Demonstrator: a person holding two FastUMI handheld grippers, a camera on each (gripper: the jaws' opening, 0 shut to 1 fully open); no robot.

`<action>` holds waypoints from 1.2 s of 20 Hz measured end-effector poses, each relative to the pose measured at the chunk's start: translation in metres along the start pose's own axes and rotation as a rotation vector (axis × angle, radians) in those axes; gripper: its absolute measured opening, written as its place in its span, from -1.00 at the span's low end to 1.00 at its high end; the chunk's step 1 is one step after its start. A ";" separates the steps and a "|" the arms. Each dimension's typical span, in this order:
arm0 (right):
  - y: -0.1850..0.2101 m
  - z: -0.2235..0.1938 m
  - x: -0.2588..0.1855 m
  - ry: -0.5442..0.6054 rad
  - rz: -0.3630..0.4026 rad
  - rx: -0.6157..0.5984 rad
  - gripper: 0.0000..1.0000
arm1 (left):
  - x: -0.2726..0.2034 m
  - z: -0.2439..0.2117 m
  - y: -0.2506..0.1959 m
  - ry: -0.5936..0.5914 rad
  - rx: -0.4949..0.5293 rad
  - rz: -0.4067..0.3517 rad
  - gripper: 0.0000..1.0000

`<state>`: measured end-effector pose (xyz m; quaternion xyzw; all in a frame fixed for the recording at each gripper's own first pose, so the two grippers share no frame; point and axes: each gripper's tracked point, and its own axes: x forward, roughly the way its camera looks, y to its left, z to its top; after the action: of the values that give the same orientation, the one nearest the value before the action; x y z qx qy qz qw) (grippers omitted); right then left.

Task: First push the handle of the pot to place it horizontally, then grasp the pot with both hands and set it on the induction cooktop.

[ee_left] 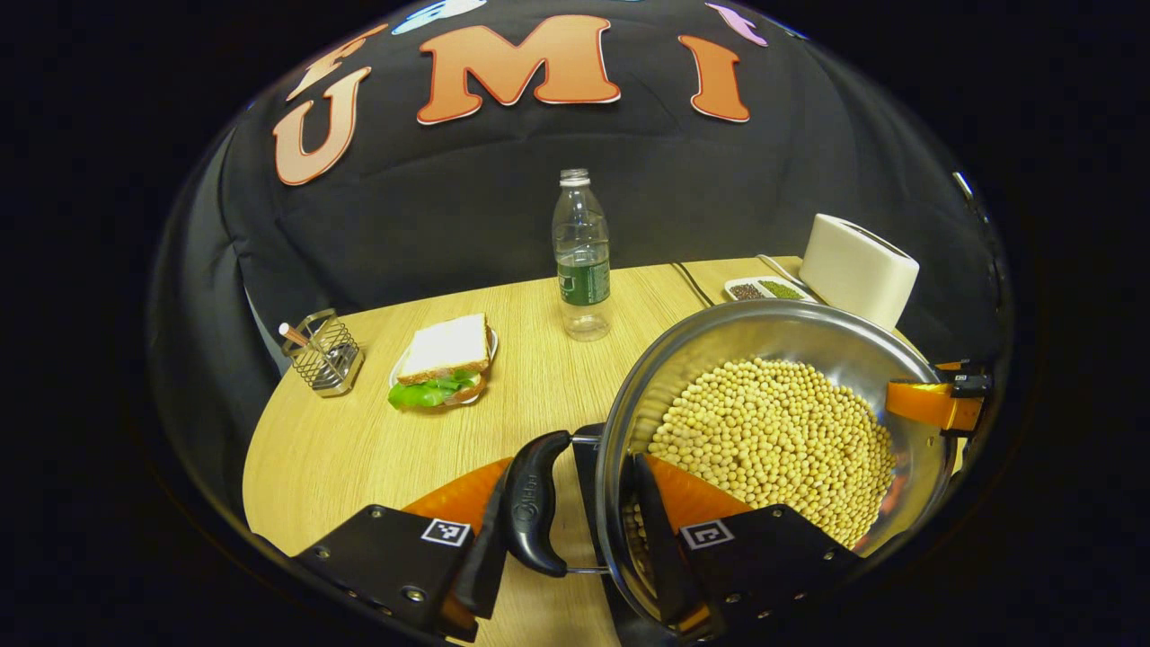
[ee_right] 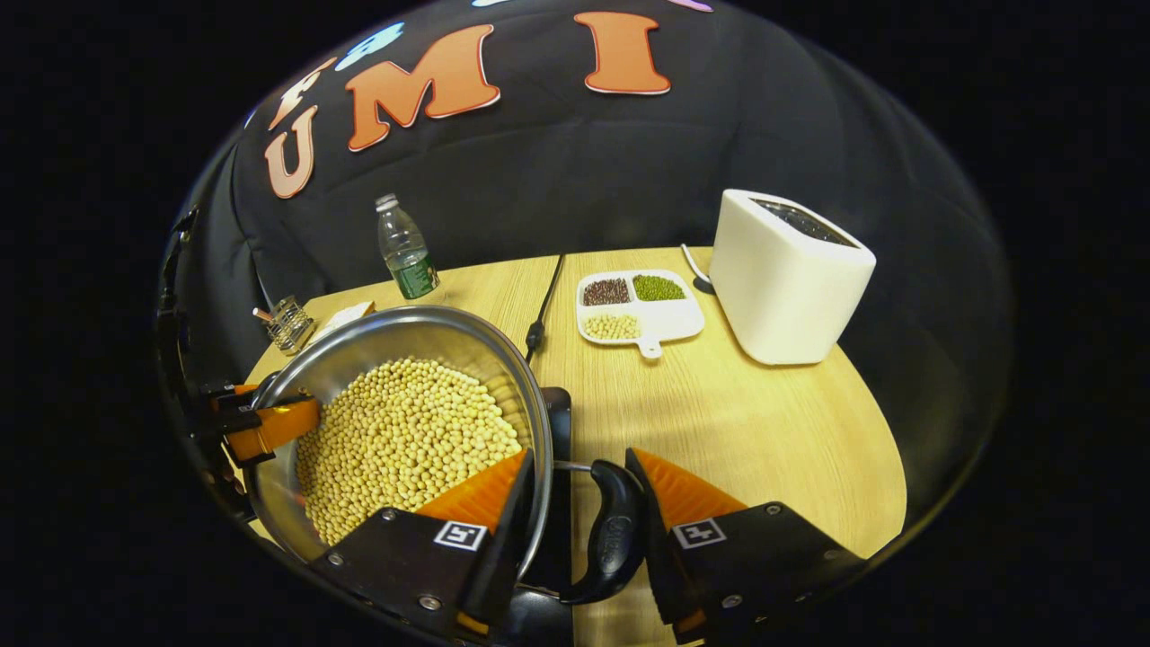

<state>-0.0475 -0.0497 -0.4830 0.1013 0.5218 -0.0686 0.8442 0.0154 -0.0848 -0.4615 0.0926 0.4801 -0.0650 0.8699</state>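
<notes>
Nothing legible: embossed mark on pot (ee_left: 764,328) handle (ee_left: 532,503) too blurred, bottle (ee_left: 581,261) label too small to read.

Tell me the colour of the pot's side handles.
Black; the handle shows best in the right gripper view.

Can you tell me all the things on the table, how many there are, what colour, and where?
pot: one, silver, near edge of the table, held up at both side handles
beans: many, pale yellow, inside the pot
pot handles: two, black, one on each side of the pot
black slab: one, under the pot, partly hidden
bottle: one, clear with green label, far side, upright
sandwich: one, white bread with green leaf, on a plate
wire holder: one, metal, beside the sandwich
divided tray: one, white, three kinds of beans
white box: one, beside the tray
table: one, light wood
left tongs: around one handle and rim
right tongs: around the other
</notes>
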 end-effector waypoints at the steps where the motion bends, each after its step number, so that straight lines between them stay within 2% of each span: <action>1: -0.003 0.006 -0.005 -0.028 -0.015 -0.021 0.25 | -0.004 0.002 0.002 -0.016 0.018 0.012 0.40; 4: -0.006 0.040 -0.031 -0.166 -0.062 -0.090 0.35 | -0.028 0.028 0.015 -0.103 0.033 0.056 0.52; 7: -0.013 0.093 -0.080 -0.345 -0.095 -0.104 0.65 | -0.074 0.069 0.036 -0.231 -0.052 0.071 0.63; 11: -0.005 0.161 -0.179 -0.602 -0.065 -0.112 0.84 | -0.180 0.145 0.073 -0.518 -0.073 0.124 0.61; 13: 0.005 0.184 -0.225 -0.712 -0.053 -0.128 0.86 | -0.243 0.180 0.080 -0.658 -0.108 0.120 0.61; 15: 0.014 0.201 -0.266 -0.791 -0.047 -0.144 0.87 | -0.292 0.196 0.086 -0.732 -0.141 0.086 0.72; 17: 0.027 0.215 -0.303 -0.851 -0.018 -0.160 0.94 | -0.336 0.210 0.093 -0.812 -0.170 0.072 0.72; 18: 0.034 0.221 -0.321 -0.883 0.009 -0.166 0.94 | -0.362 0.217 0.099 -0.860 -0.177 0.080 0.72; 20: 0.047 0.229 -0.348 -0.939 0.052 -0.181 0.79 | -0.407 0.229 0.112 -0.944 -0.179 0.108 0.72; 21: 0.054 0.231 -0.360 -0.959 0.070 -0.188 0.87 | -0.426 0.231 0.118 -0.968 -0.177 0.124 0.72; 23: 0.069 0.236 -0.377 -0.991 0.098 -0.195 0.87 | -0.452 0.234 0.127 -1.014 -0.179 0.159 0.72; 24: 0.073 0.238 -0.382 -0.999 0.107 -0.198 0.80 | -0.462 0.237 0.128 -1.028 -0.179 0.172 0.72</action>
<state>0.0048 -0.0325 -0.0300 0.0020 0.0526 -0.0157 0.9985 -0.0084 -0.0015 0.0663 0.0131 -0.0143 0.0109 0.9998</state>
